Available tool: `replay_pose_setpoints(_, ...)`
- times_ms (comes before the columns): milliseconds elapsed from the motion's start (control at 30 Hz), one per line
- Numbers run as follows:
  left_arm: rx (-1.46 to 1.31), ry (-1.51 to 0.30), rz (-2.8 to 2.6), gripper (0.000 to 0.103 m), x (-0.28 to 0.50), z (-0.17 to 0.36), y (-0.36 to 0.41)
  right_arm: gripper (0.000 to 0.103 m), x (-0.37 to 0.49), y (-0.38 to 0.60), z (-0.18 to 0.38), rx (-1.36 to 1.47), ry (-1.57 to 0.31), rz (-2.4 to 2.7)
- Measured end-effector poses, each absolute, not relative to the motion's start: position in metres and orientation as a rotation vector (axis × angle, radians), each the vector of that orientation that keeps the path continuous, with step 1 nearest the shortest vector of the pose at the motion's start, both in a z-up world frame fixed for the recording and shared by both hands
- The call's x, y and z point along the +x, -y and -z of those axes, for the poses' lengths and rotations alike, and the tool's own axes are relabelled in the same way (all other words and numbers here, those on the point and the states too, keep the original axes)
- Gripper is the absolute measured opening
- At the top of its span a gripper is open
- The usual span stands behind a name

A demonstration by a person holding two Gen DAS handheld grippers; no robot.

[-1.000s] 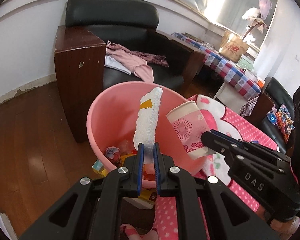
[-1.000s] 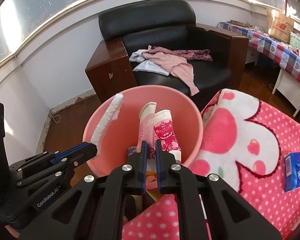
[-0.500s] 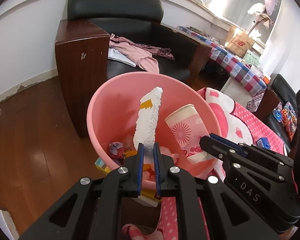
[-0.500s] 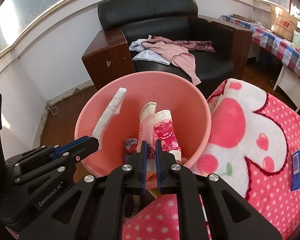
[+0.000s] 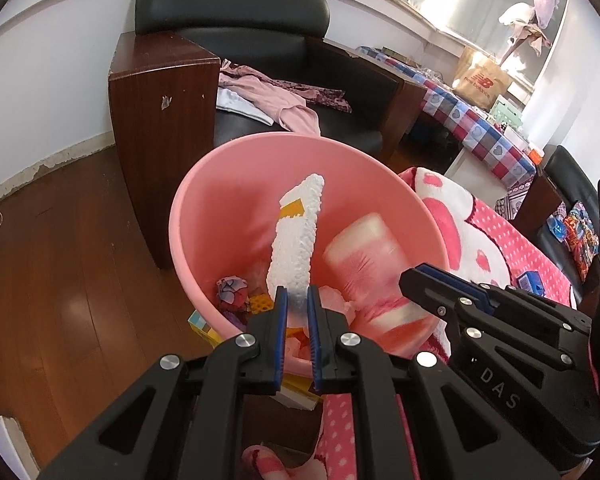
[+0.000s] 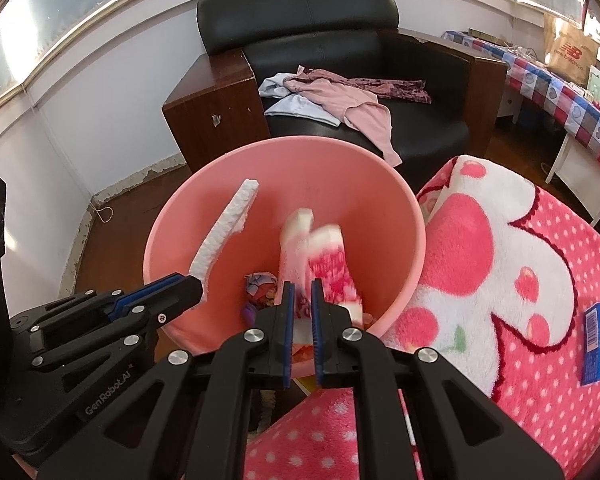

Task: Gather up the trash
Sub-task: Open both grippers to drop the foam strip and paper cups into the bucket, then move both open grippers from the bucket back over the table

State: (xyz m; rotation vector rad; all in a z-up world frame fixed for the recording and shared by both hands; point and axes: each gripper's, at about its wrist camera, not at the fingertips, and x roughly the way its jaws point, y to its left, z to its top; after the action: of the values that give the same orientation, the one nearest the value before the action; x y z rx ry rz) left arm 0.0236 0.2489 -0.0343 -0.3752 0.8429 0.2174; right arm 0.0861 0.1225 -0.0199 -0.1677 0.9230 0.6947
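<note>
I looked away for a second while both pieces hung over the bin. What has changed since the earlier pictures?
The pink bin now looms larger under both grippers. The paper cup shows blurred. The left gripper still clamps the foam strip, the right gripper the cup. Nothing dropped.

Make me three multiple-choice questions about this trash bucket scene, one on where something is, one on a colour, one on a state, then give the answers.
1. Where do the clothes lie?
A. on the armchair seat
B. in the bucket
C. on the floor

2. What colour is the bucket?
A. blue
B. pink
C. green

3. What is the left gripper doing?
A. open and empty
B. shut on the foam strip
C. shut on a cup

Answers: 1 A, they are spread over the black seat. 2 B, its wall and rim are pink. 3 B, the blue jaws pinch the white strip's lower end.
</note>
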Motion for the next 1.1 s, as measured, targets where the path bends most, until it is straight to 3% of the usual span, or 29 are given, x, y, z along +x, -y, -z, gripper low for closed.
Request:
replay_pose_setpoints(433,-0.366,-0.840,-0.237,0.011,0.021,0.035,-0.248,0.009,0.086,-0.119,0.017,-0.163,-0.924,-0.680)
replay_pose_setpoints(600,-0.363,-0.820,-0.251,0.031,0.015,0.029,-0.249,0.009,0.083,-0.115,0.011,-0.161,-0.916,-0.677)
replay_pose_setpoints(1100,-0.366,-0.711,-0.234,0.032,-0.012,-0.007,-0.242,0.009,0.064,-0.095,-0.012,-0.134,-0.884,-0.686)
